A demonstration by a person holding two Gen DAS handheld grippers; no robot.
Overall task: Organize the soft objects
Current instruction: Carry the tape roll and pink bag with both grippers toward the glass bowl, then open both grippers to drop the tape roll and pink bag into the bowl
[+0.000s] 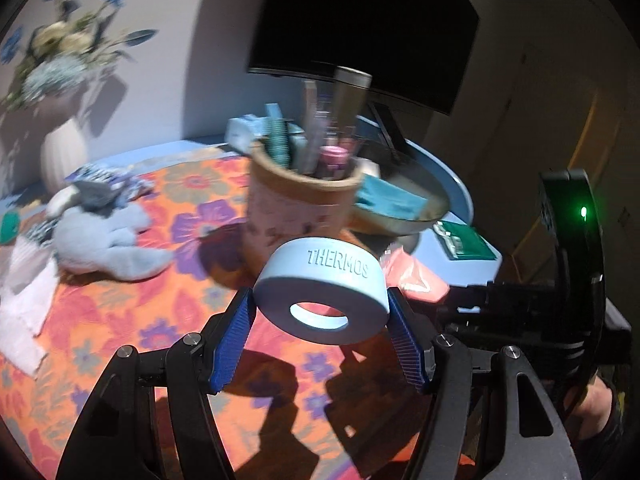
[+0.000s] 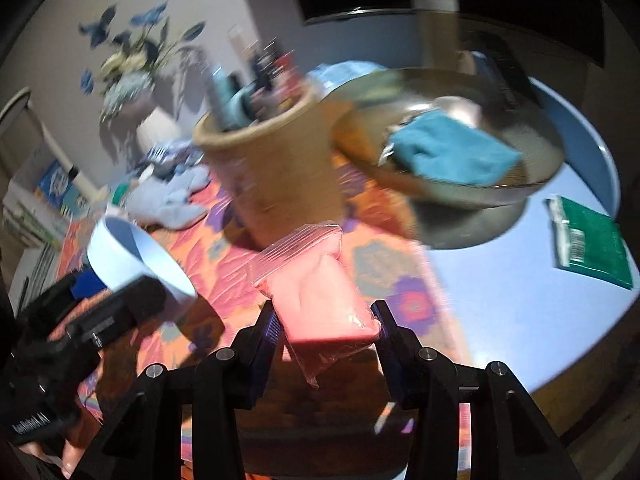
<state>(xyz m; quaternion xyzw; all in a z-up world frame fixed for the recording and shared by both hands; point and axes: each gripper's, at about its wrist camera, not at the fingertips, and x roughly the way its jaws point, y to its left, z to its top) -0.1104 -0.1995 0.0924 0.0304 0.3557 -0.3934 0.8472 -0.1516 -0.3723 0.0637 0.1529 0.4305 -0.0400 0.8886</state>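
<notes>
My left gripper [image 1: 322, 316] is shut on a light blue rubber ring marked THERMOS [image 1: 324, 292], held above the flowered cloth; the ring also shows in the right wrist view [image 2: 136, 256]. My right gripper [image 2: 326, 326] is shut on a pink soft pack in a clear plastic bag [image 2: 320, 296], held above the table; the pack shows in the left wrist view [image 1: 416, 276]. A light blue plush toy [image 1: 108, 240] lies at the left on the cloth. A teal cloth [image 2: 452, 152] lies in a metal bowl [image 2: 536, 184].
A tan round holder [image 1: 296, 216] full of tubes and brushes stands mid-table. A white vase with flowers [image 1: 64, 156] stands at the back left. A dark monitor [image 1: 360, 28] is behind. A green packet [image 2: 588, 244] lies on the blue table [image 2: 500, 300].
</notes>
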